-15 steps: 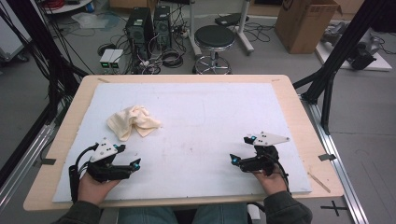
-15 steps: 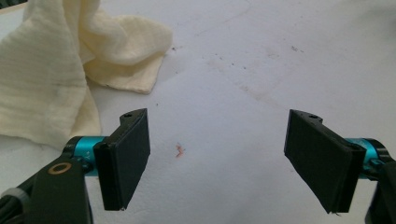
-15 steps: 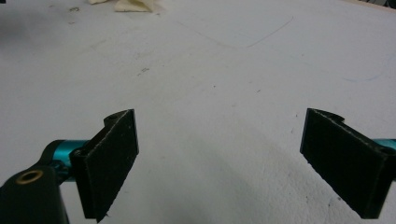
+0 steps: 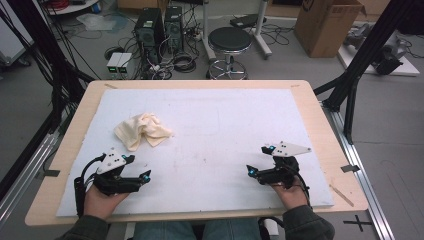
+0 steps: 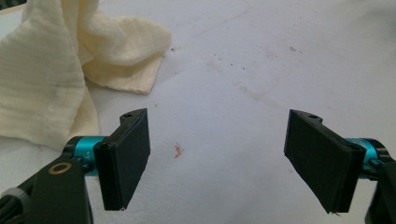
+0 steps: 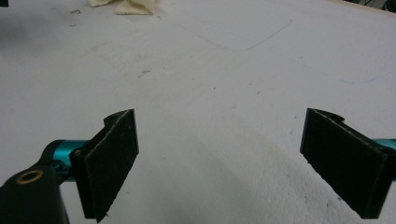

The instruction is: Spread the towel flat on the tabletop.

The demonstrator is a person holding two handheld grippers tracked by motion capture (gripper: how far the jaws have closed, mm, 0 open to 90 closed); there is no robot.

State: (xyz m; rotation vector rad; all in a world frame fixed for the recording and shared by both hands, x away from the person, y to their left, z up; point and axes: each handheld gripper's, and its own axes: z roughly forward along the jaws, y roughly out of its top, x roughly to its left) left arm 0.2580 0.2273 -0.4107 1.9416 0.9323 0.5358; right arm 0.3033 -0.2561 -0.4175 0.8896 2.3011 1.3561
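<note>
A crumpled cream cloth (image 4: 142, 130) lies on the white sheet (image 4: 220, 120), left of centre. My left gripper (image 4: 140, 167) rests near the front left edge, held by a hand, just short of the cloth. In the left gripper view the cloth (image 5: 56, 70) sits ahead and to the left, and the left gripper (image 5: 224, 158) is open with bare sheet between the jaws. My right gripper (image 4: 260, 160) rests at the front right, also hand-held. It is open (image 6: 226, 163) with nothing between its jaws. The cloth (image 6: 123, 5) shows far off at the top of the right gripper view.
The white sheet covers a wooden table (image 4: 325, 125) with a narrow bare rim. On the floor beyond the table stand a black stool (image 4: 230, 42), computer towers (image 4: 160, 25) with cables, and a cardboard box (image 4: 325, 25). Black frame struts (image 4: 350, 85) rise at both sides.
</note>
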